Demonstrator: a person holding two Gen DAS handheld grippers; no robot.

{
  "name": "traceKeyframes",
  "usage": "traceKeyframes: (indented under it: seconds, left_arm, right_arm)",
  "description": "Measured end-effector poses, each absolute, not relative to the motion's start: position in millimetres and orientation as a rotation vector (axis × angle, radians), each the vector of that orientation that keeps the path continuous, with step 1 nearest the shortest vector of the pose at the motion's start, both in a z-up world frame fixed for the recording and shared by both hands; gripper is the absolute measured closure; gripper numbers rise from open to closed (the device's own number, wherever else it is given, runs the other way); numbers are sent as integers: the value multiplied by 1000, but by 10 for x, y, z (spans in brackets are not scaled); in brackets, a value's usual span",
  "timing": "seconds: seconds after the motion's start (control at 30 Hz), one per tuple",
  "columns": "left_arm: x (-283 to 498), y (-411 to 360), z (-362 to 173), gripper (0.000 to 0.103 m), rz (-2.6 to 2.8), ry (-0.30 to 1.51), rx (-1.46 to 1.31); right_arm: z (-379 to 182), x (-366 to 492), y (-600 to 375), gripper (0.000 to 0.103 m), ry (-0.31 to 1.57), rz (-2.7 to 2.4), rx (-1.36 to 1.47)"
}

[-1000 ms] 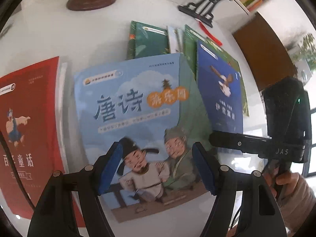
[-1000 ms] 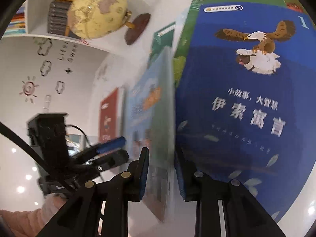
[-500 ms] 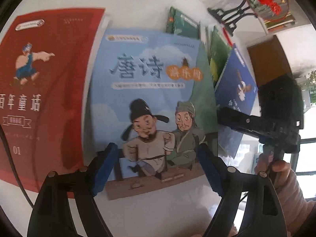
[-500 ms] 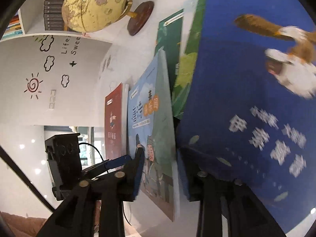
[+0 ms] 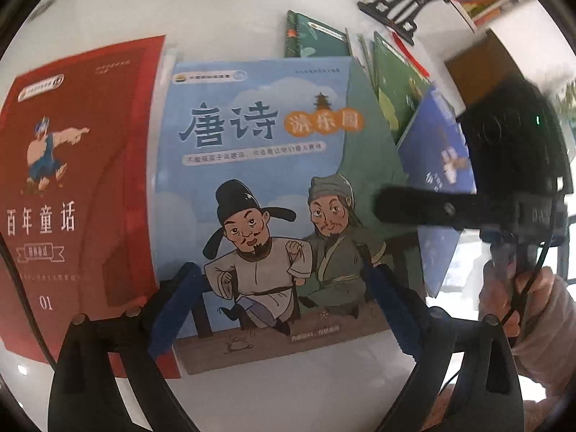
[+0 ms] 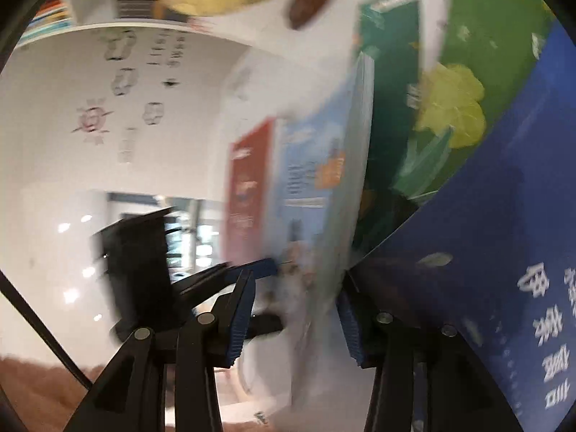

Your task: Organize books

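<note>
Blue covers are on the move: the light blue poetry book (image 5: pixel 259 187) lies flat on the white table (image 5: pixel 223 14), its edge over the red storybook (image 5: pixel 75 180). The right gripper (image 6: pixel 295 320), clamped a second ago, now gapes with nothing between its fingers, and the dark blue eagle book (image 6: pixel 504 270) tilts up beside it. Left gripper (image 5: pixel 277 309) hovers spread wide over the poetry cover, gripping nothing. Looks like one book laid down, the eagle book next
</note>
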State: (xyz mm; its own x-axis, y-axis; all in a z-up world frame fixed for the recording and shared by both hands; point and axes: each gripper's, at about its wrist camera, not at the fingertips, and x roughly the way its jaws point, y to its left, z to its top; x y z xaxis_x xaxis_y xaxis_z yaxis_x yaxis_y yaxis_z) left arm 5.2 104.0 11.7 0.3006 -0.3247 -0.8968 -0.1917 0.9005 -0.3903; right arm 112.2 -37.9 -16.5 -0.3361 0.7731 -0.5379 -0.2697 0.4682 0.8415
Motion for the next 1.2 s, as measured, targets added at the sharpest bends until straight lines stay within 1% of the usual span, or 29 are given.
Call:
traceKeyframes:
  seconds: [0.03, 0.1, 0.13, 0.2, 0.3, 0.43, 0.57, 0.67, 0.73, 0.87, 1.13, 1.2]
  left_arm:
    - [56, 1029, 111, 8, -93, 1278, -466]
    - [56, 1031, 104, 7, -88, 1277, -472]
    - [57, 1041, 100, 7, -85, 1276, -480]
    - [74, 1068, 96, 7, -73, 1274, -510]
    - [28, 1198, 165, 7, -84, 1235, -625]
    - [2, 1295, 321, 7, -90, 1174, -669]
    - [112, 1204, 220, 7, -94, 1212, -649]
    - [159, 1082, 70, 7, -129, 1261, -699]
    - [162, 948, 18, 7, -151, 1302, -689]
    - [40, 820, -18, 8, -169, 1317, -674]
    - [-153, 987, -100, 7, -214, 1309, -834]
    - [-182, 942, -127, 7, -264, 1307, -876]
  right_arm:
    - [-175, 1123, -362, 64, 1567, 1125, 453]
    - [-169, 1087, -335, 87, 1545, 1060, 418]
    - [-168, 1066, -340, 92, 1540, 1028, 419]
    - [-147, 1006, -371, 96, 1529, 974, 457]
    - [-79, 956, -409, 96, 1503, 971, 530]
    - [-22, 942, -621, 96, 1479, 1008, 661]
    - [64, 972, -952, 96, 1447, 1005, 667]
    - [50, 980, -1134, 96, 1444, 979, 700]
    - [-16, 990, -1252, 96, 1466, 946, 737]
    - [-271, 990, -1458, 95, 1542, 850, 966]
    - [-369, 1069, -1453, 95, 1581, 864, 954]
    - [-403, 1107, -1469, 94, 1601, 861, 991]
